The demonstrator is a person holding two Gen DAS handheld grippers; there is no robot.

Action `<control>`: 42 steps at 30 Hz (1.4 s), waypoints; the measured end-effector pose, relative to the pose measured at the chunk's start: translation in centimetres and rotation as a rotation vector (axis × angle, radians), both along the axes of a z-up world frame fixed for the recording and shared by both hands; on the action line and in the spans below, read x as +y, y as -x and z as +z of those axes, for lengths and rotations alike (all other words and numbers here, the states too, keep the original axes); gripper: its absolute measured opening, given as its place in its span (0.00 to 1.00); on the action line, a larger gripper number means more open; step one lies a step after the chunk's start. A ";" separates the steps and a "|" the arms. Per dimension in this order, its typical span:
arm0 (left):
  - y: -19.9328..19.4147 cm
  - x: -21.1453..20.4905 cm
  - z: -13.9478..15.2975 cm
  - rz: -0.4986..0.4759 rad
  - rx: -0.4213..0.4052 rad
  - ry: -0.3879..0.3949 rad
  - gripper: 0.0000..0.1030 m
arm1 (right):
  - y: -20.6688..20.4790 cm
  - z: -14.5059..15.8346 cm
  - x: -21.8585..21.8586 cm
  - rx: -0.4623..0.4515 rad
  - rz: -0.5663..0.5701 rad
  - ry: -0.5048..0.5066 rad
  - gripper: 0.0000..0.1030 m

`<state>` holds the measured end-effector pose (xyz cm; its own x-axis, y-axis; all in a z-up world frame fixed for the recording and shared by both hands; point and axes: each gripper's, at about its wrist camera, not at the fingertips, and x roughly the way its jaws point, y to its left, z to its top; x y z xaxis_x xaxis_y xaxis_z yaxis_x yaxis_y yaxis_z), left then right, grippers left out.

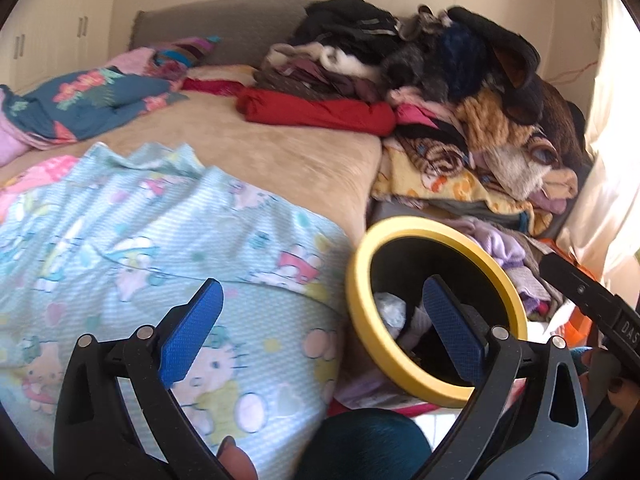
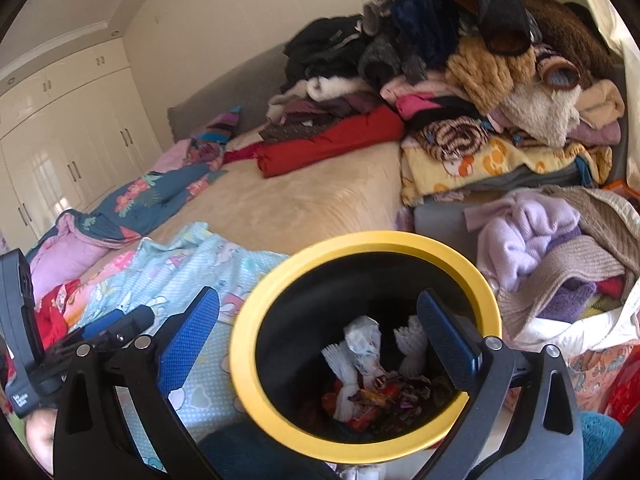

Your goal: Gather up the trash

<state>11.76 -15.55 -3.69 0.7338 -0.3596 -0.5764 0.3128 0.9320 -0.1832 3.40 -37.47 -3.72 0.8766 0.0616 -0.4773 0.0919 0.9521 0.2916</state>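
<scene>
A black bin with a yellow rim (image 2: 362, 240) stands beside the bed. In it lie crumpled white papers (image 2: 362, 340) and red and orange wrappers (image 2: 380, 398). My right gripper (image 2: 320, 340) hangs over the bin's mouth, open, with nothing between its blue pads (image 2: 188, 340). My left gripper (image 1: 320, 332) is open and empty too, over the light blue cartoon-print cloth (image 1: 160, 240), with its right pad in front of the bin's rim (image 1: 356, 280). A white wad (image 1: 390, 308) shows inside the bin. One black finger (image 1: 576, 288) of the right gripper shows at the right edge.
The bed has a beige blanket (image 2: 304, 200). A tall heap of clothes (image 2: 480, 60) and a red folded cloth (image 2: 332, 144) sit at its far right. A lilac sweater (image 2: 524, 232) lies right of the bin. White wardrobes (image 2: 72, 140) line the left wall.
</scene>
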 end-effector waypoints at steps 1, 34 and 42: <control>0.2 0.5 0.2 0.013 -0.010 0.002 0.89 | 0.2 0.1 0.4 -0.016 0.010 0.008 0.94; 8.7 9.9 2.6 0.248 -0.270 0.012 0.89 | 6.2 2.0 9.4 -0.387 0.101 0.214 0.94; 8.3 10.0 2.1 0.249 -0.257 0.007 0.89 | 5.5 1.0 9.6 -0.349 0.095 0.220 0.94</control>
<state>3.46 -5.58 -1.55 0.9204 -0.1543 -0.3594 0.1125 0.9845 -0.1344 -2.10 -27.89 -2.75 0.9834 0.0794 -0.1633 -0.0673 0.9947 0.0783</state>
